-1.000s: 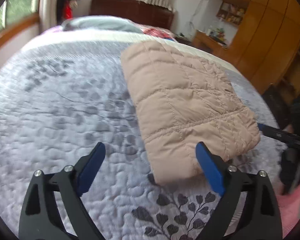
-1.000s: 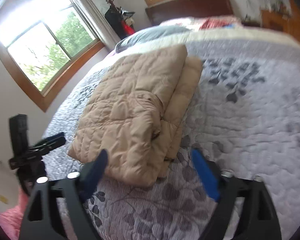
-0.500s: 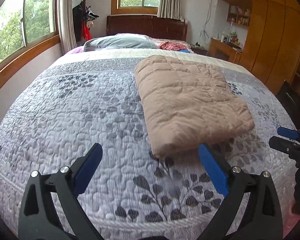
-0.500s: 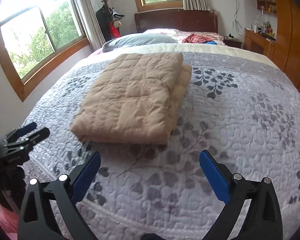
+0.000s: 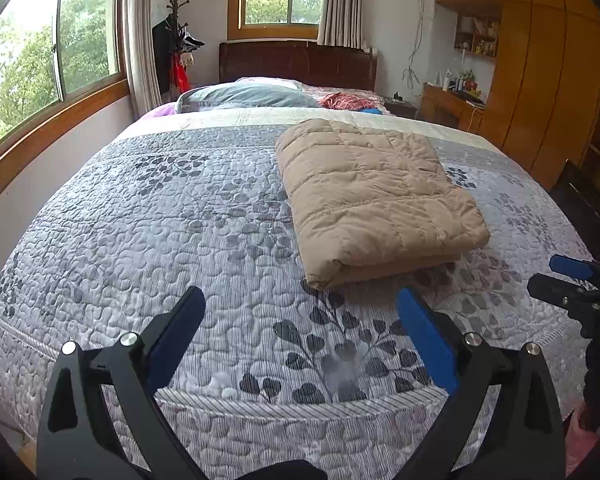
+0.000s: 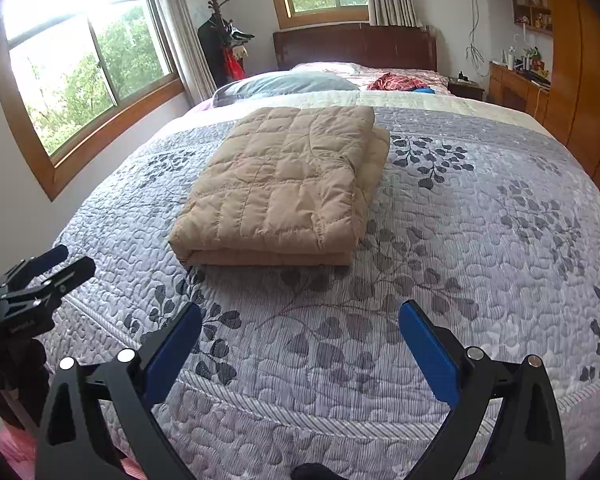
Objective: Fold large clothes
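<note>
The tan quilted coat (image 5: 376,196) is seen folded into a compact, layered rectangle on the bed (image 5: 172,232). Nothing is held: the left claw (image 5: 300,328) and right claw (image 6: 300,336) are spread wide, clear of it. The folding is judged essentially finished.

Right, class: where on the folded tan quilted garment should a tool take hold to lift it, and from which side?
Probably the thick near edge of the folded tan garment, approached from the foot of the bed: its stacked layers face that way, bunched where one bite could catch them.
</note>
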Tool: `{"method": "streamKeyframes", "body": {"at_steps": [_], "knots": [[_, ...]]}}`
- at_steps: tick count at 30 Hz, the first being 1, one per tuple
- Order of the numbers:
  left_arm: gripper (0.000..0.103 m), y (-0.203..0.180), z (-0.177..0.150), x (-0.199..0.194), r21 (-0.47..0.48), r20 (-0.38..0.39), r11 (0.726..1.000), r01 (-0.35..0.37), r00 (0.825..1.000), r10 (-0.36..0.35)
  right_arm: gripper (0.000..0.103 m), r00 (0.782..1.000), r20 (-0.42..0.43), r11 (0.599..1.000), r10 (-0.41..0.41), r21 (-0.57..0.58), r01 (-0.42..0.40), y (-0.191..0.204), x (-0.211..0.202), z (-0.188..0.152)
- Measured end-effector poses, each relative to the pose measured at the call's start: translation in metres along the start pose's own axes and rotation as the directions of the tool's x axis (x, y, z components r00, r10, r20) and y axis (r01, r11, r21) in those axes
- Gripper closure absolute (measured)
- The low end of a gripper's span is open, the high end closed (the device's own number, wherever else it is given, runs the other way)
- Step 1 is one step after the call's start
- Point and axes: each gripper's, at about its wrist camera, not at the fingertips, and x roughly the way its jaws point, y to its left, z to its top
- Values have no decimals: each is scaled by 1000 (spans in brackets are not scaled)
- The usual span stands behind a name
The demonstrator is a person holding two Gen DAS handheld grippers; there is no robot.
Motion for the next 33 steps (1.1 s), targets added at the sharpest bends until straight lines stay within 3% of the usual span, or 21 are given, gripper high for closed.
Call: {"method": "streamKeyframes", "body": {"at_steps": [33], "knots": [[7, -1, -11, -15, -5, 1, 1000, -5, 1000, 5, 4, 1000, 6, 1000, 24, -9, -24, 8, -8, -8]]}}
